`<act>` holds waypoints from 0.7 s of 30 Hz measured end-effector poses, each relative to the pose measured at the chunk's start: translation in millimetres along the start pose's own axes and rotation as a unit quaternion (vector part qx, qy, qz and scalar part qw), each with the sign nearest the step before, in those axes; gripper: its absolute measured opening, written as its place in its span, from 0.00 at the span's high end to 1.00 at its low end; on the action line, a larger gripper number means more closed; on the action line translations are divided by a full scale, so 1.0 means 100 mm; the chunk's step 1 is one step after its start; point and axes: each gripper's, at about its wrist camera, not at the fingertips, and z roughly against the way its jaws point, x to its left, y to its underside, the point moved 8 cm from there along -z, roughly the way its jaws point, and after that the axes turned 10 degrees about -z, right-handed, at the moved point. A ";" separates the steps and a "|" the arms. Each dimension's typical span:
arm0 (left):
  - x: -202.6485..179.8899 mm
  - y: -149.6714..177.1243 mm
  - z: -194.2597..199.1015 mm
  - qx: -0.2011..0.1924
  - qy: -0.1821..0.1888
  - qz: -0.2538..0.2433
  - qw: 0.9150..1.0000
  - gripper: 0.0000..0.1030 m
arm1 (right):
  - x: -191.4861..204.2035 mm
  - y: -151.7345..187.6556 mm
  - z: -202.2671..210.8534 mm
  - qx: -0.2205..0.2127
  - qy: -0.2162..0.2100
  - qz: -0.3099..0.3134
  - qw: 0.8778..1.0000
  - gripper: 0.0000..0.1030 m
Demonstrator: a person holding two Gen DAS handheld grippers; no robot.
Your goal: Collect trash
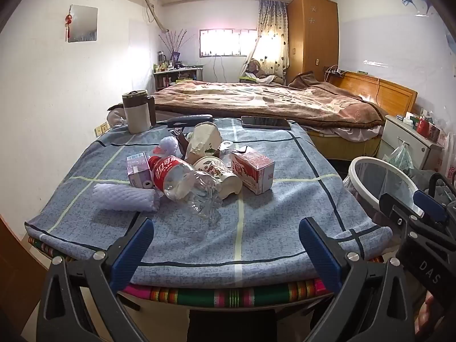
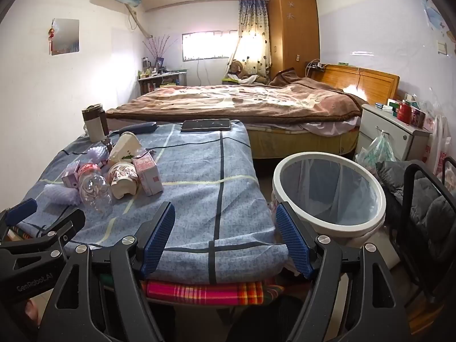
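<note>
A heap of trash lies on the blue cloth-covered table: a clear plastic bottle with a red label, a red-and-white carton, a small purple carton, crushed paper cups, a white foam net sleeve. The heap also shows in the right wrist view, bottle included. A white-rimmed bin with a liner stands right of the table. My left gripper is open and empty at the table's near edge. My right gripper is open and empty by the table's near right corner.
A thermos mug, a phone and a dark flat case sit at the table's far side. A bed lies behind. A white nightstand and plastic bags are at the right.
</note>
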 end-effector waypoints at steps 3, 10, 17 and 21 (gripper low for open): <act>0.00 0.00 0.00 0.004 0.000 0.001 1.000 0.00 | 0.00 0.00 -0.01 0.002 0.001 0.000 1.000 0.28; 0.00 0.01 0.00 0.005 0.000 0.000 1.000 0.00 | -0.01 0.01 -0.02 0.004 0.002 0.001 1.000 0.28; 0.04 0.01 -0.03 0.005 -0.003 0.003 1.000 0.00 | 0.00 0.01 -0.01 0.004 0.004 0.001 1.000 0.28; 0.03 0.01 -0.03 0.005 -0.002 0.002 1.000 0.00 | 0.00 0.01 -0.01 0.004 0.004 0.001 1.000 0.28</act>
